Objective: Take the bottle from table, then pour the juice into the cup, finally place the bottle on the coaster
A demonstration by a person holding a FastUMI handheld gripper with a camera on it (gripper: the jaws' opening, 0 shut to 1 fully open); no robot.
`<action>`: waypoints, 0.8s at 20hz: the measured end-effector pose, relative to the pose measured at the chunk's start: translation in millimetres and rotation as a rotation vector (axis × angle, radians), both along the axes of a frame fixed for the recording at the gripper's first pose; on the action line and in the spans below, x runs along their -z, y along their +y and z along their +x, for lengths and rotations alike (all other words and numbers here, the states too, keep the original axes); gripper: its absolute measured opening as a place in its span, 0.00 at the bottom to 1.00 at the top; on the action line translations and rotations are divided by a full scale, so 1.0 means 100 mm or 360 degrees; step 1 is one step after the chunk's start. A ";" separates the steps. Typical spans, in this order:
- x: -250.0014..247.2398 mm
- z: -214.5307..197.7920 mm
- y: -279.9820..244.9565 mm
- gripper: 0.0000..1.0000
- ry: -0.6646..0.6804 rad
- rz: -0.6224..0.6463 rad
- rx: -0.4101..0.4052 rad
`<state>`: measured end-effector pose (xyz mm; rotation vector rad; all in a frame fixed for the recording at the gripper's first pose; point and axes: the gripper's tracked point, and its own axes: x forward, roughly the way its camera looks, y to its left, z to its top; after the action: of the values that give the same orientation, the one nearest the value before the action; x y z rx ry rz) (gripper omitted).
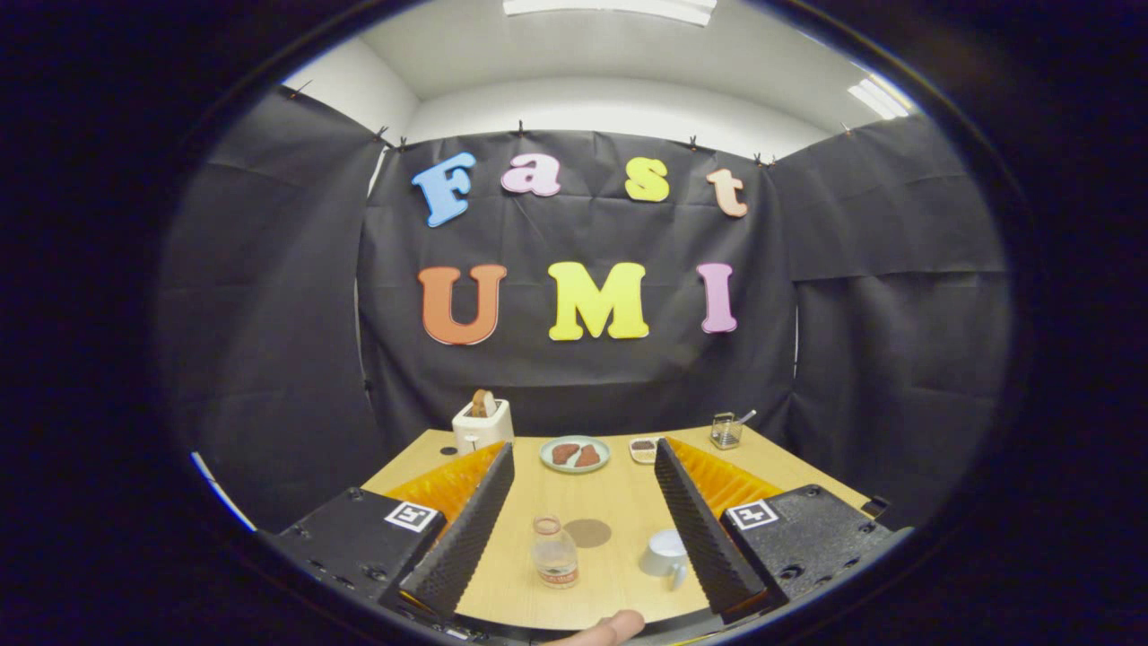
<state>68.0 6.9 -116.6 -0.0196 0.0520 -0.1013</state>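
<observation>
Lower centre of frame, on wooden table (619, 502): bottle (554, 552), upright, long axis vertical, standing between the two fingers and nearer the left one, touching neither. Gripper (583, 525) spread wide, holding nothing; coaster (587, 533) just beyond and right of bottle, cup (665, 553) lower right, close against right finger. Judged next: forward approach, slightly left, to centre bottle before closing; fingertip (610, 628) at bottom edge.
</observation>
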 end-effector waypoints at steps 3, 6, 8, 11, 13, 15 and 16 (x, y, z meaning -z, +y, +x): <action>0.34 0.16 0.03 1.00 0.0050 -0.0059 0.0011; 0.59 0.27 0.08 1.00 0.0039 -0.0097 0.0032; 0.83 0.34 0.11 1.00 0.0070 -0.0108 0.0044; 1.06 0.40 0.19 1.00 0.0055 -0.0085 0.0023; 1.16 0.41 0.17 1.00 0.0026 -0.0072 0.0031; 1.26 0.40 0.11 1.00 -0.0001 -0.0062 0.0071; 1.34 0.40 0.09 1.00 0.0003 -0.0061 0.0086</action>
<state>108.0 16.1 -250.2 -0.0565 0.0522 -0.1561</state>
